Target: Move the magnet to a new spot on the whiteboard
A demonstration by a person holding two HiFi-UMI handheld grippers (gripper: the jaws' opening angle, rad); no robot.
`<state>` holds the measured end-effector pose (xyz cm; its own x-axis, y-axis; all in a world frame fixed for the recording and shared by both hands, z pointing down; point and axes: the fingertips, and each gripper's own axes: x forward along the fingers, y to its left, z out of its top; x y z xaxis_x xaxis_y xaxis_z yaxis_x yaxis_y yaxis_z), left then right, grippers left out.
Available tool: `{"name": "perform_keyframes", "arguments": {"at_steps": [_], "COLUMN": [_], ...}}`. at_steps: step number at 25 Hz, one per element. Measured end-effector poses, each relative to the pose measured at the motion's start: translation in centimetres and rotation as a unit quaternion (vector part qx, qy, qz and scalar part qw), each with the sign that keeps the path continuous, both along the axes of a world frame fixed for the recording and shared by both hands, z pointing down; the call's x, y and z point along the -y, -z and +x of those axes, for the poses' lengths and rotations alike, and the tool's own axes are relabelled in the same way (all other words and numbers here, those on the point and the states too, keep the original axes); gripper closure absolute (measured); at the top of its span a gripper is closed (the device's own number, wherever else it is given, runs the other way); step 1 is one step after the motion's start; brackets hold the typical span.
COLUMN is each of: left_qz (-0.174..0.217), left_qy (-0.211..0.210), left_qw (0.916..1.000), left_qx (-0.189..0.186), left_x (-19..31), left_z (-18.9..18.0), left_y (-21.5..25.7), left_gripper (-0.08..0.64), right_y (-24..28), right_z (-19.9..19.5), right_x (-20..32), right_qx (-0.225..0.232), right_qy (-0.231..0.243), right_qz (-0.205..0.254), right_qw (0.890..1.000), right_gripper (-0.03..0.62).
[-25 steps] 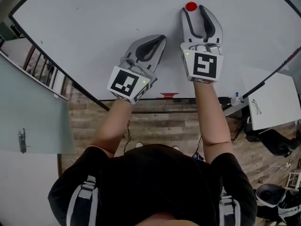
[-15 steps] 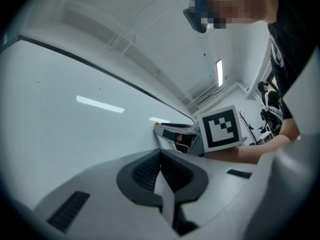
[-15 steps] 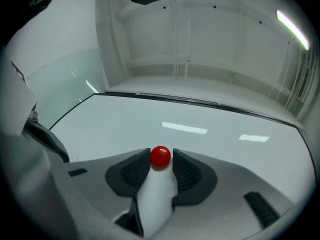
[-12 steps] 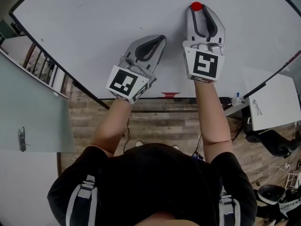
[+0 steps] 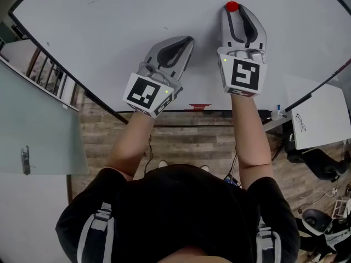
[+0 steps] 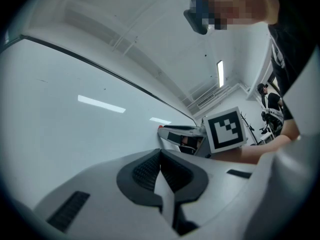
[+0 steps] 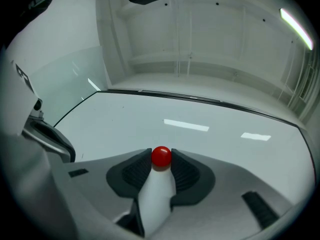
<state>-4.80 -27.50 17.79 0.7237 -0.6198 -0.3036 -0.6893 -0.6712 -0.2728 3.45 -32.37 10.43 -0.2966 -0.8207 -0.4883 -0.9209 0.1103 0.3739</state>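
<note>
Right gripper (image 5: 235, 10): jaws have just been closing and are now pinched on the red magnet (image 7: 161, 156), with a pad touching it on each side near the tips. A second ago the jaws were spread wide and the magnet sat at the tip of one jaw only; half a second ago the pinch was already made.

The magnet is seated flat on the whiteboard (image 5: 109, 37), in its upper part as seen from the head view. No real displacement of the magnet across the board can be made out against the earlier frames; the small shift in the picture is shared by both grippers.

Left gripper (image 5: 188, 39): jaws pressed together, nothing held, parked against the board beside the right one, as before.

Judged status: grasp done, relocation not started. The next move is expected to need a slide or a pull-off against the magnetic hold.
</note>
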Motion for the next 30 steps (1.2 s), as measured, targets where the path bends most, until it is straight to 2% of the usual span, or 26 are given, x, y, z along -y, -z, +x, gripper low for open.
{"name": "perform_keyframes", "arguments": {"at_steps": [7, 14, 21, 25, 30], "left_qz": [-0.003, -0.006, -0.013, -0.022, -0.031], "left_qy": [0.0, 0.001, 0.002, 0.004, 0.005], "left_qw": [1.0, 1.0, 0.9999, 0.9997, 0.9994], "left_qx": [-0.005, -0.006, 0.0, 0.003, 0.015], "left_x": [-0.1, -0.6, -0.9, -1.2, -1.7], "left_z": [-0.6, -1.7, -1.9, -2.2, -3.0], "left_y": [-0.2, -0.4, -1.5, -2.6, -4.1], "left_gripper": [0.555, 0.555, 0.555, 0.555, 0.555], "right_y": [-0.6, -2.1, -4.9, -7.1, -9.1], "right_z": [-0.2, -2.1, -3.0, -2.8, -3.8], "right_x": [-1.5, -3.2, -4.6, -5.3, -6.2], "right_qx": [0.001, -0.003, -0.015, -0.024, -0.043], "right_qy": [0.011, 0.035, 0.072, 0.085, 0.112], "right_qz": [0.003, 0.005, -0.029, -0.069, -0.086], "right_qw": [1.0, 0.999, 0.997, 0.994, 0.989], "right_gripper": [0.476, 0.476, 0.476, 0.476, 0.476]}}
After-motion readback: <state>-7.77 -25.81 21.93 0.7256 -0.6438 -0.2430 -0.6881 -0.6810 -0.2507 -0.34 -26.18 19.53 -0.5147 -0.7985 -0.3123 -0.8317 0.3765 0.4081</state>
